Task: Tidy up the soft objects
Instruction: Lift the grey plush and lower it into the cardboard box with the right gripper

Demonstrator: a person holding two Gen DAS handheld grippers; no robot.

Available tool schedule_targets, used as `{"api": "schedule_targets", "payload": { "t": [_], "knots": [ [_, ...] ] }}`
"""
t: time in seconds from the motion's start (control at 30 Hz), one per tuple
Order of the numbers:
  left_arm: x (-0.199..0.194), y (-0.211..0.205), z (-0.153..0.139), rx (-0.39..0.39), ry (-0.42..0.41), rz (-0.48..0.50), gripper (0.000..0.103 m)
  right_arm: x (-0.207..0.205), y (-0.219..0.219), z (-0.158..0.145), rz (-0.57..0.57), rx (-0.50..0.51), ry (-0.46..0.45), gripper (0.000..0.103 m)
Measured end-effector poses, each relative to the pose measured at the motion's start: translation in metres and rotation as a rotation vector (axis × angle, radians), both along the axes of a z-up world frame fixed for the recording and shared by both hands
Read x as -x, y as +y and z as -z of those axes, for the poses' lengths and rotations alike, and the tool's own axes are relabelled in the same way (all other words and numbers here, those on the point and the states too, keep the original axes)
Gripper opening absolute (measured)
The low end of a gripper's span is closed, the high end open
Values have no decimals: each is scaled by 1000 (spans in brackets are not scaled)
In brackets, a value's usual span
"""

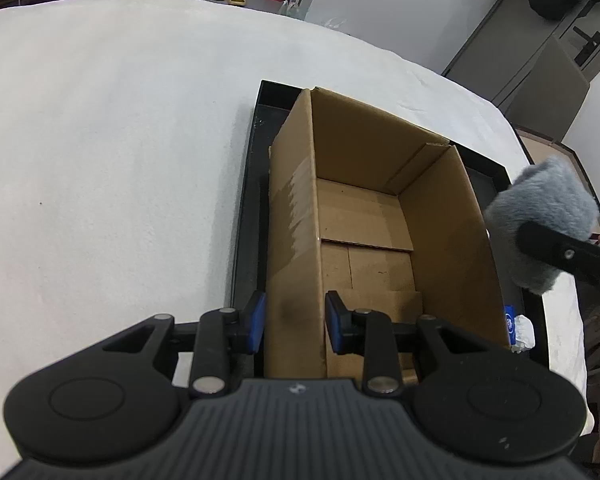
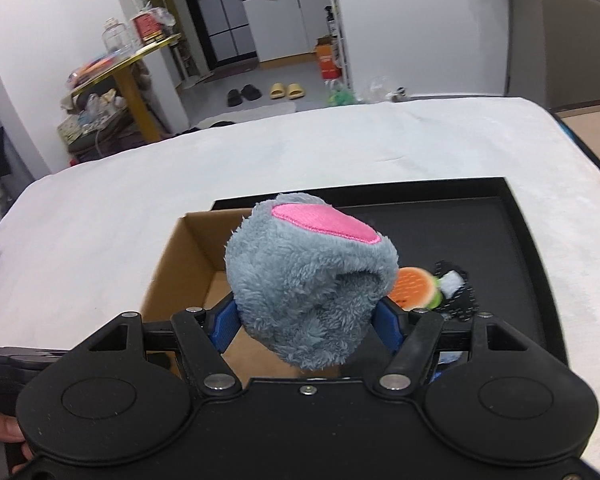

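Observation:
An open cardboard box point(image 1: 380, 208) stands in a black tray point(image 1: 246, 200) on a white-covered table; its inside looks bare. My left gripper point(image 1: 295, 322) is shut on the box's left wall near the front corner. My right gripper point(image 2: 306, 322) is shut on a grey plush toy with a pink patch point(image 2: 310, 276) and holds it above the box's right edge point(image 2: 188, 256). The same toy point(image 1: 540, 220) shows at the right of the left wrist view. A watermelon-slice plush point(image 2: 414, 286) and a black-and-white soft item point(image 2: 458, 290) lie in the tray point(image 2: 500, 240) beside the box.
A blue-and-white crumpled wrapper point(image 1: 518, 328) lies in the tray right of the box. The white table cover point(image 1: 100, 160) spreads left and behind. Slippers point(image 2: 286, 90), shelves and a cluttered side table point(image 2: 112, 72) stand beyond the table.

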State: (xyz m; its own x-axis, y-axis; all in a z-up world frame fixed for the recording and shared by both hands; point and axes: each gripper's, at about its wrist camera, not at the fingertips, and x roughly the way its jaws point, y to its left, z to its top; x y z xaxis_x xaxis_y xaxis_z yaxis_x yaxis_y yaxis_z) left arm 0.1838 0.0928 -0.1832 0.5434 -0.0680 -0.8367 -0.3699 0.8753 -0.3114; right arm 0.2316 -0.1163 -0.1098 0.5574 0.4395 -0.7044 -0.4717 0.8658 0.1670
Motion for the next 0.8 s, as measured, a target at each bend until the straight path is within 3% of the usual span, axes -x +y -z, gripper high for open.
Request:
{"api": "schedule_targets", "payload": {
  "t": [0.43, 0.6, 0.73, 0.8],
  "knots": [
    [5, 6, 8, 39, -6, 5, 30, 8, 34, 3, -51, 26, -11, 69],
    [4, 9, 14, 77, -5, 8, 27, 9, 45, 1, -74, 16, -12, 61],
    [4, 11, 17, 94, -7, 6, 26, 5, 53, 11, -85, 12, 23, 34],
    [4, 12, 17, 91, -11, 5, 26, 3, 56, 16, -89, 0, 55, 34]
  ]
}}
